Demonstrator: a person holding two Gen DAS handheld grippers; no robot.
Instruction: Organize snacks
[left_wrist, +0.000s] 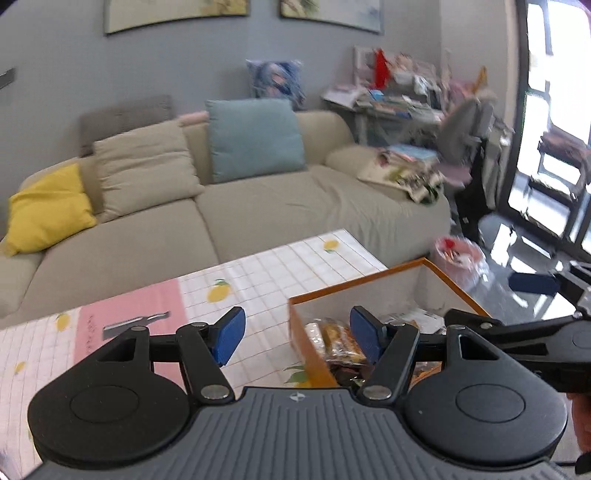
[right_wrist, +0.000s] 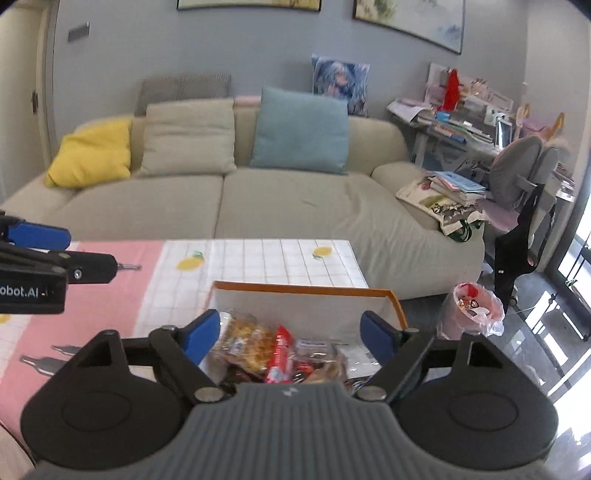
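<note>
At the table's near right corner sits one orange-rimmed box (right_wrist: 306, 290), with several wrapped snacks (right_wrist: 273, 347) heaped inside, likely gathered there for sorting; their exact number I cannot tell. Over it, the right gripper (right_wrist: 290, 338) hangs wide and empty. Beside it, the left gripper (left_wrist: 295, 334) straddles the box's left wall, likewise spread, holding nothing.
</note>
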